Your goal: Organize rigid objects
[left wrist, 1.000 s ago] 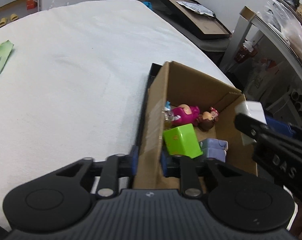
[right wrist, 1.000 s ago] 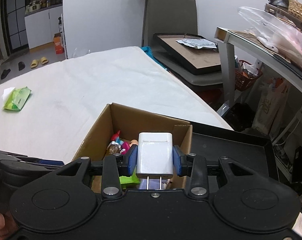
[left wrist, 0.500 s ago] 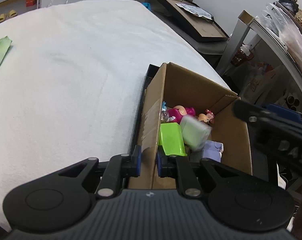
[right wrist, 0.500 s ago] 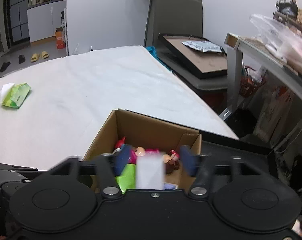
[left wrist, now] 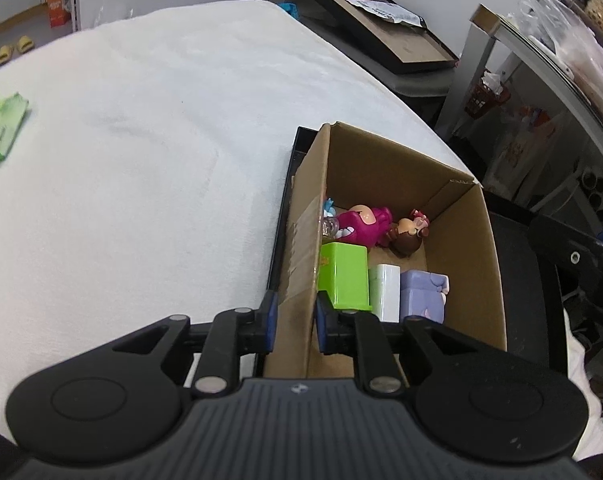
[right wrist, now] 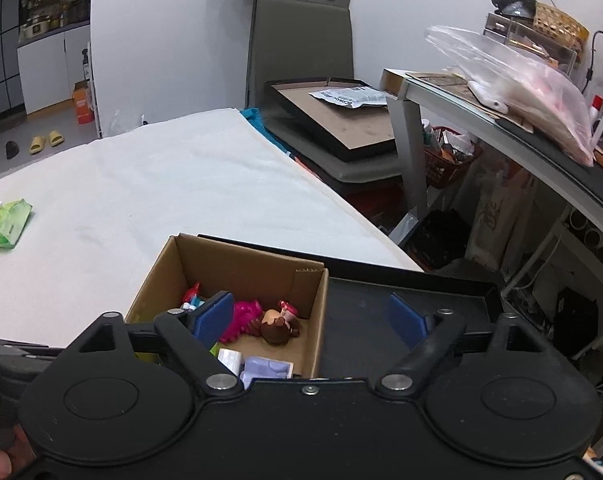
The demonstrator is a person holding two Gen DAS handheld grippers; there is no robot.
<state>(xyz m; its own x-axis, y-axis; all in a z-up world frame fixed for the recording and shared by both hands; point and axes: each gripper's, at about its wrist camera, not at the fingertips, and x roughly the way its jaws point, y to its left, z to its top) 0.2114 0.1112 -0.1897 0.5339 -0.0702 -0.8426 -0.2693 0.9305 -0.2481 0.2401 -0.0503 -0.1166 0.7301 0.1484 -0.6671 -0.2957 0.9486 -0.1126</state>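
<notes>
A cardboard box stands in a black tray at the table's near right edge. It holds a white charger, a green block, a lilac block, a pink figure and a brown-haired doll. My left gripper is shut on the box's left wall. My right gripper is open and empty above the box; the charger lies below it.
A green wipes pack lies at the far left of the white-covered table. Right of the table are a chair with a black picture frame and a cluttered grey shelf.
My right gripper opened and let go of the white charger, which dropped into the box between the green and lilac blocks. The right gripper has risen and pulled back. The left gripper still clamps the box wall.
</notes>
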